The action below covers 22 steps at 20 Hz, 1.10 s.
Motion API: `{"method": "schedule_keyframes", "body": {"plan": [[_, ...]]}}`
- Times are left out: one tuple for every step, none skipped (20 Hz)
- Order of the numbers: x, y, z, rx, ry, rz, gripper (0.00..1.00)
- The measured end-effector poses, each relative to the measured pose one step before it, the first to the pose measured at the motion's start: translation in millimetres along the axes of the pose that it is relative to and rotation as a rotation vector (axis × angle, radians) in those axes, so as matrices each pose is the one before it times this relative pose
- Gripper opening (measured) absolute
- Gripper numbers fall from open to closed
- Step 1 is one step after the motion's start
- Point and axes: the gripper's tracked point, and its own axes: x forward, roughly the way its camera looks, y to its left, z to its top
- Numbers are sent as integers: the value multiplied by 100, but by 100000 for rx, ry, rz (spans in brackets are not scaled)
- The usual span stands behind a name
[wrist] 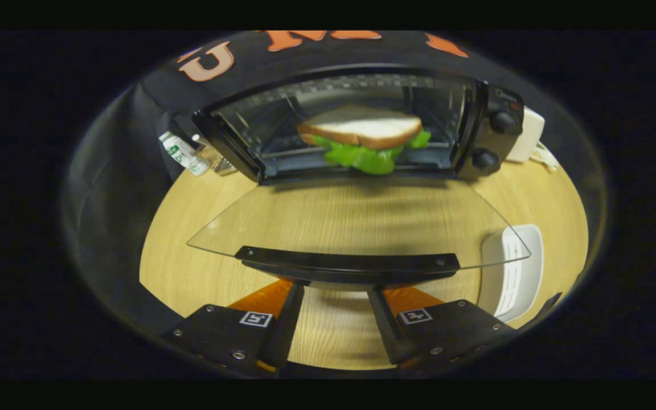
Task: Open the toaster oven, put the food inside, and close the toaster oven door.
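So the wooden desk (328, 336) takes up most of the scene, light grain, running from under the fingers all the way back to the toaster oven (362, 125). That oven sits at the far side of the desk against the booth's cloth wall, black body, door (356, 219) dropped fully open so the clear glass panel lies flat out toward the gripper, with its dark handle bar (348, 263) at the near edge. Inside the cavity is the sandwich (365, 139), white bread with a brown crust and green lettuce sticking out underneath, sitting near the front opening. Two round black knobs (496, 139) are stacked on the oven's right panel; there's a small brand mark above them but it's too blurry to read. Right of the oven is a white boxy thing (527, 136) with a cord, and nearer, just right of the open door, a white ribbed object (516, 273) partly under the glass corner. Left of the oven there's a small white and green packet (183, 154), label unreadable. The gripper (333, 324) points level at the oven, fingers apart and holding nothing, tips just below the door handle, each carrying a little square black-and-white marker.
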Motion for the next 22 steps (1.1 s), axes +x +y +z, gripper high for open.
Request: {"method": "schedule_keyframes", "body": {"plan": [[29, 15, 1251, -1117, -1933, -137, 66], [65, -29, 1379, 393, -1774, -340, 66], [67, 12, 1218, 1620, -1775, 44, 66], [182, 124, 1118, 2166, -1373, 196, 66], [211, -12, 1068, 1944, -1242, 114, 66], [-12, -195, 748, 1117, -1287, -42, 66], [230, -277, 904, 629, -1298, -829, 65], [514, 83, 587, 198, -365, -195, 66], [285, -73, 603, 560, -771, -729, 65], [290, -284, 601, 673, -639, -673, 66], [-216, -101, 605, 928, -996, -440, 66], [-27, 18, 762, 447, -1308, 284, 66], [59, 25, 649, -293, -1473, -113, 66], [-233, -98, 544, -639, -1290, -256, 65], [-49, -3, 977, -221, -1840, -277, 66], [123, -114, 888, -151, -1645, -182, 66], [197, -3, 761, 268, -1705, -405, 67], [20, 53, -577, -1155, 3367, 256, 68], [-223, -79, -33, -784, -557, -166, 70], [-347, -106, 312, -1010, -1720, -699, 72], [-649, -1, 82, -1446, -927, 240, 73], [-999, 164, 41, -1543, -1157, 1261, 73]]}}
